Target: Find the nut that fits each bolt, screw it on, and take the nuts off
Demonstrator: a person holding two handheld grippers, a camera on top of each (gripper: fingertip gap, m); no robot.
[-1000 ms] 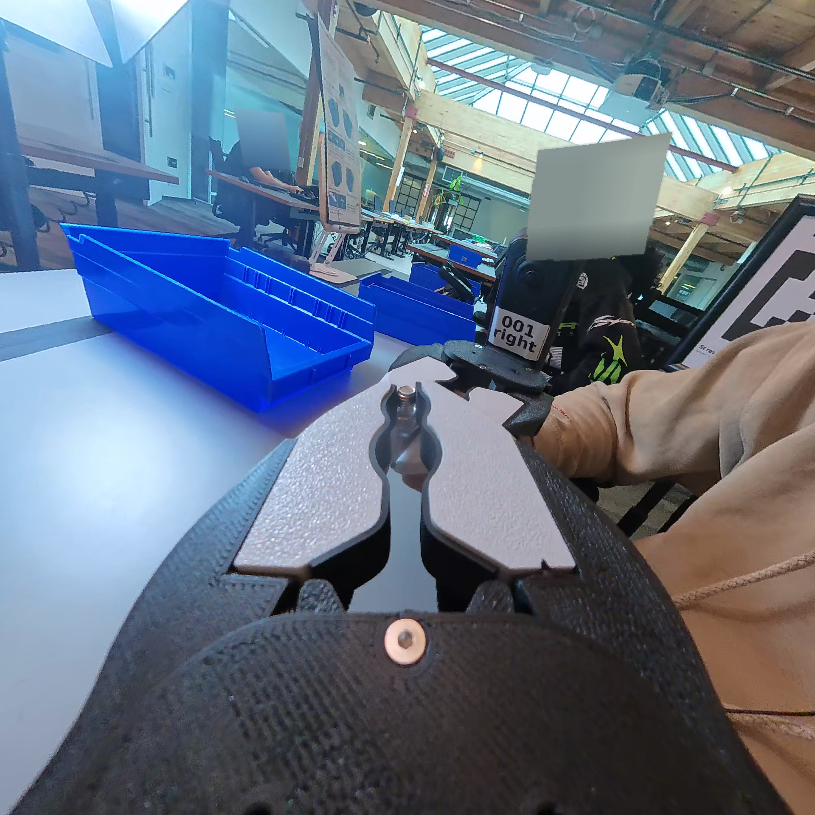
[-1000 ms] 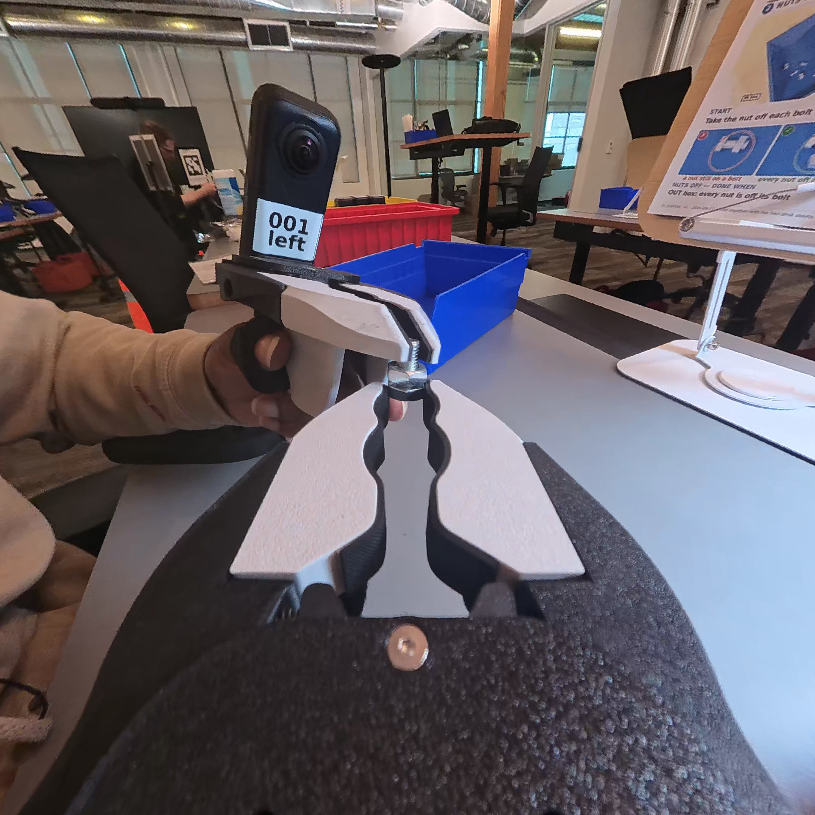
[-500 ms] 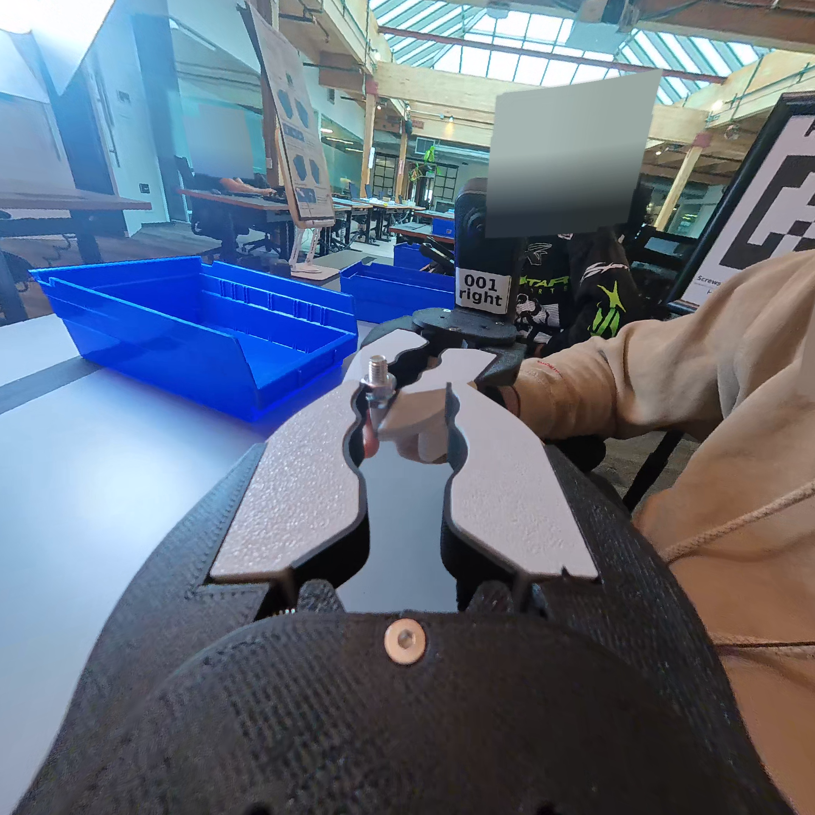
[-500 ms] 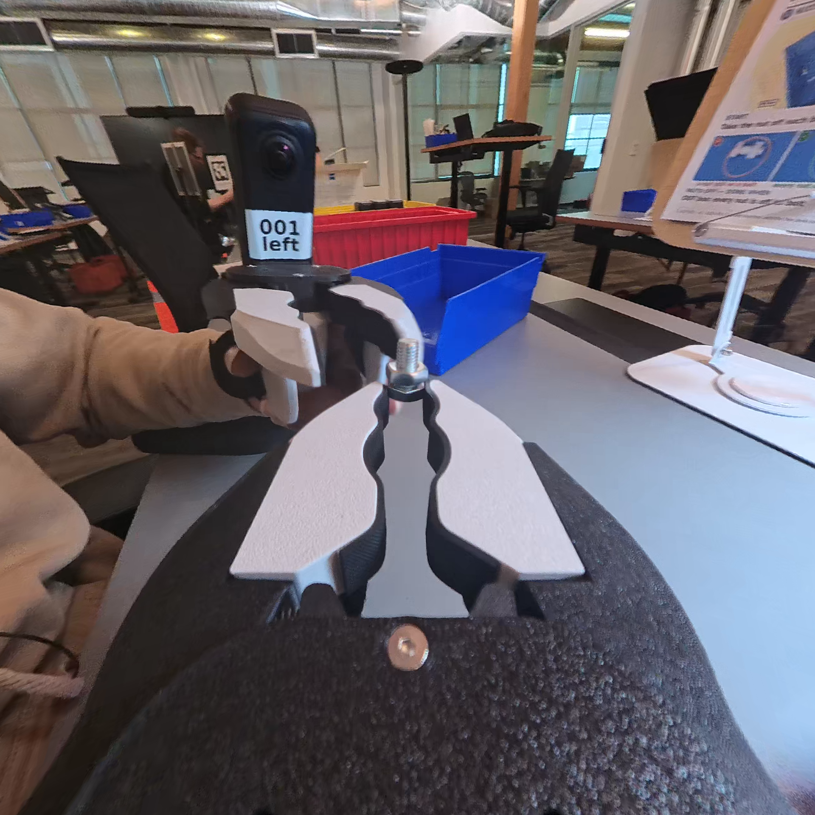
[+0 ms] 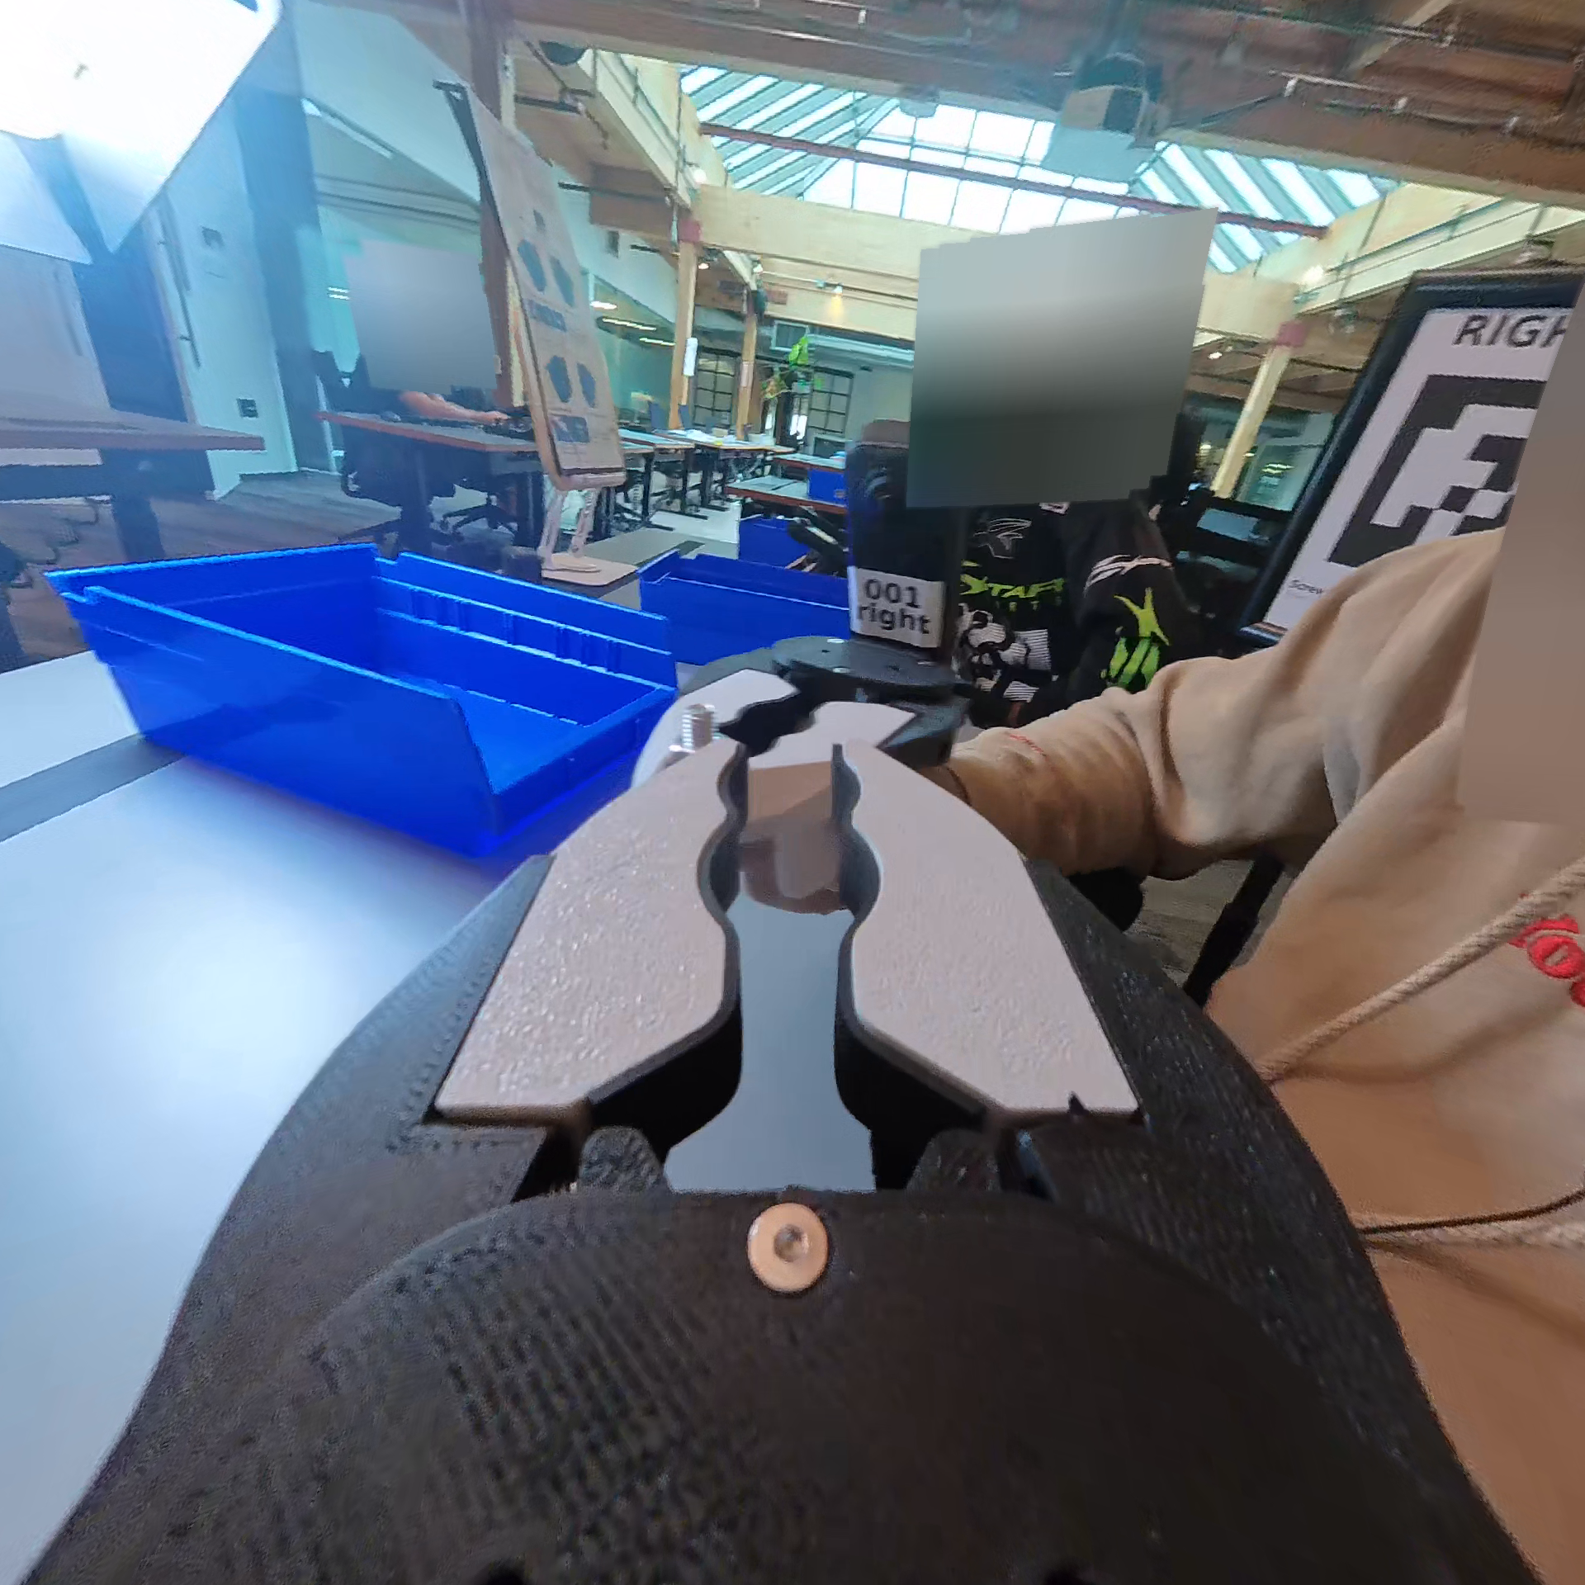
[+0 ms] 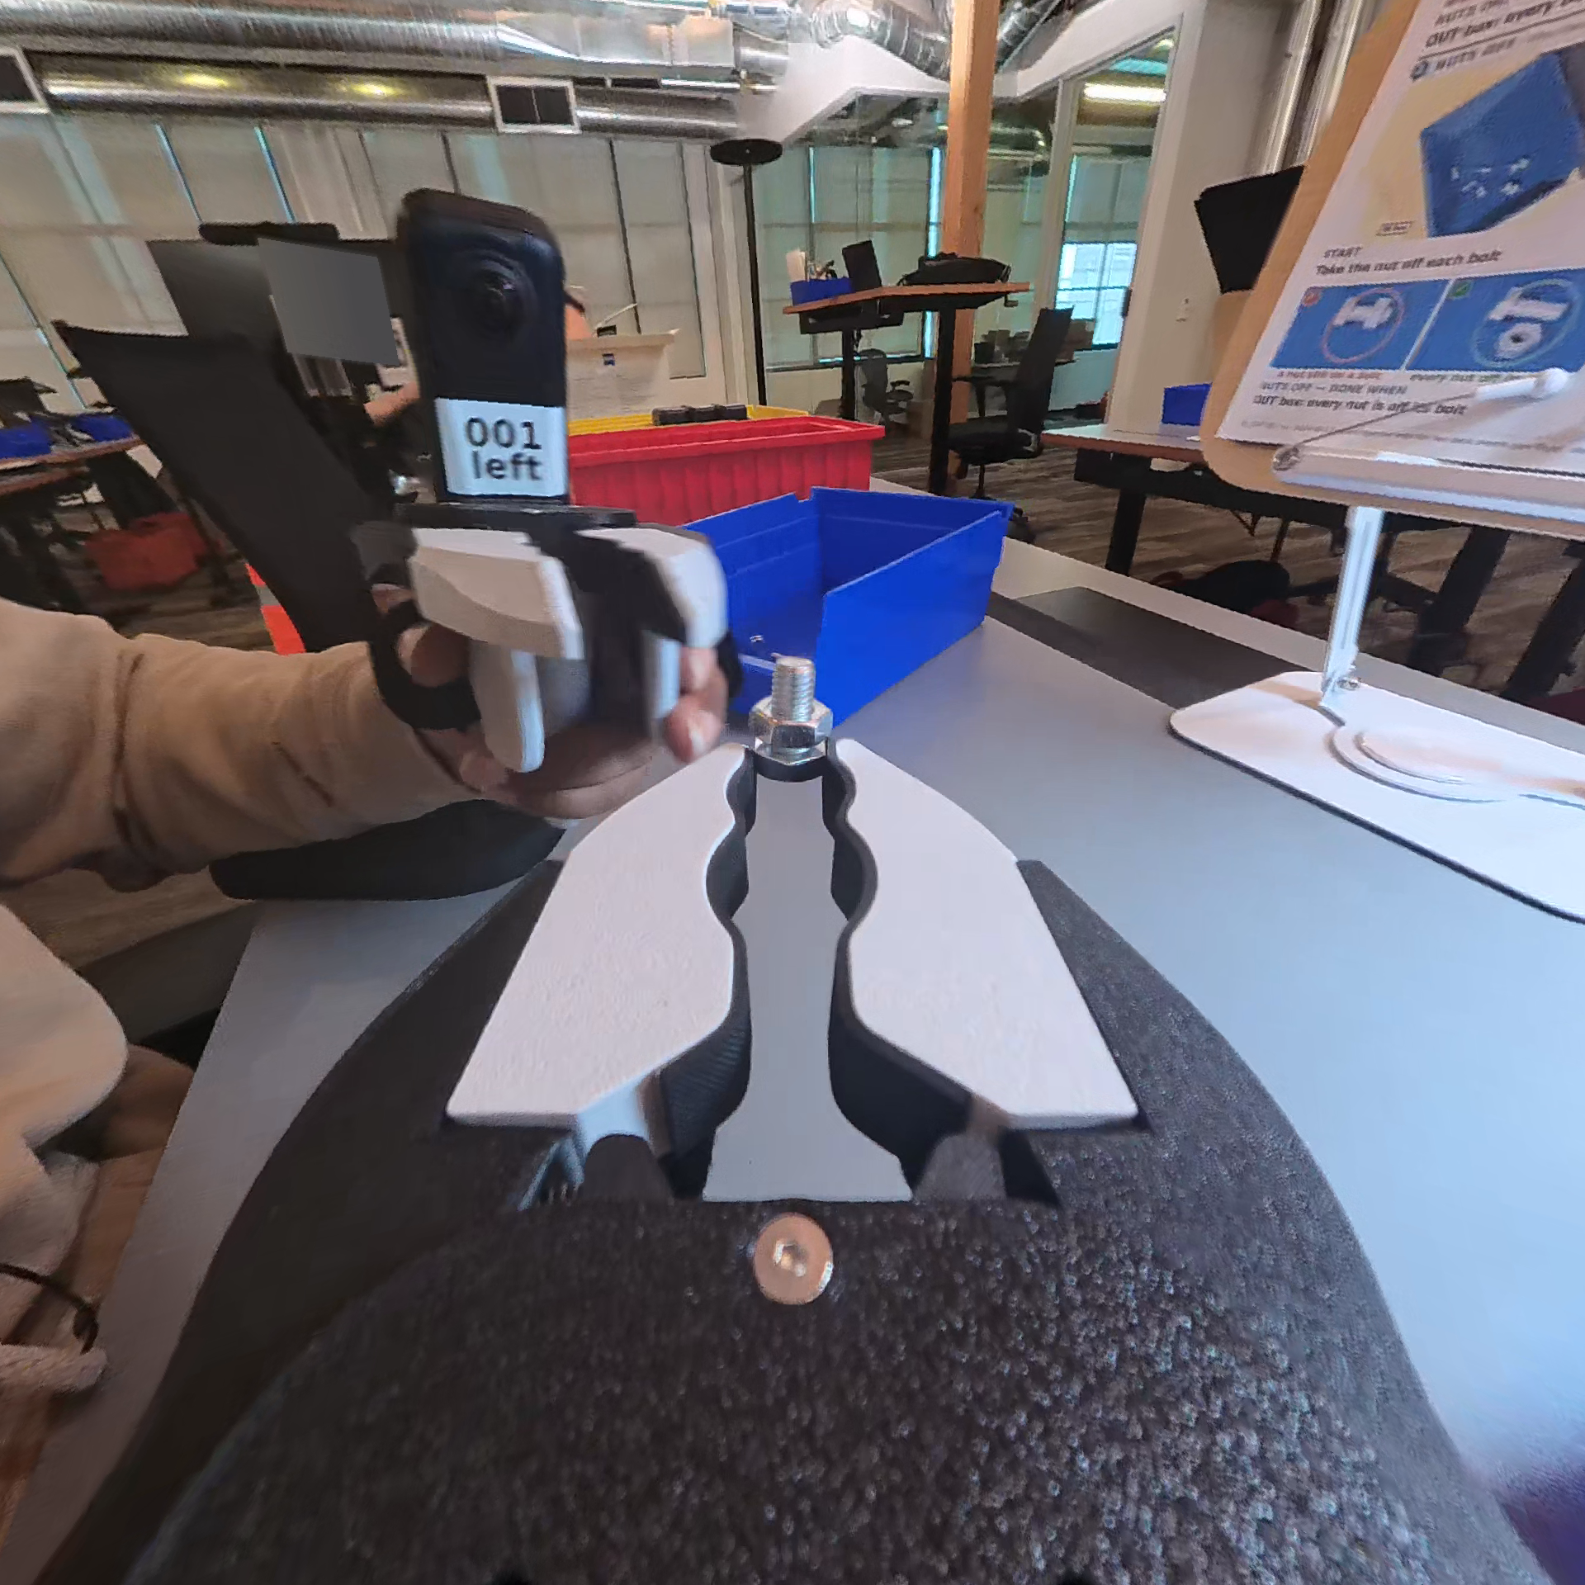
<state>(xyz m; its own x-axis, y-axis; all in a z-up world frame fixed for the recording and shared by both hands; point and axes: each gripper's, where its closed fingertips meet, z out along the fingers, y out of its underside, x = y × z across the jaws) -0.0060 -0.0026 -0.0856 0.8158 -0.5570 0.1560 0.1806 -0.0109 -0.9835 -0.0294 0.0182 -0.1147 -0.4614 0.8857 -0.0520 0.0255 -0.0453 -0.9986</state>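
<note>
My right gripper (image 6: 789,759) is shut on a silver bolt (image 6: 793,686) and holds it upright above the grey table (image 6: 1201,943). A hex nut (image 6: 789,725) sits on the thread just above the fingertips. My left gripper (image 5: 789,759) is open and empty. In the right wrist view it (image 6: 587,635) hangs a little to the left of the bolt, apart from it. In the left wrist view the bolt's tip (image 5: 696,720) shows just beyond my left fingertip (image 5: 686,798).
A blue bin (image 5: 343,669) stands on the table (image 5: 171,943) to the left, also seen behind the bolt (image 6: 900,583). Another blue bin (image 5: 738,592) and a red bin (image 6: 720,463) lie farther back. A sign stand's white base (image 6: 1372,755) is at right. One gripper's finger ends stand about 4 cm off the other's.
My left gripper has opened, let go of the bolt's top and drawn away sideways. My right gripper still holds the bolt with the nut on it.
</note>
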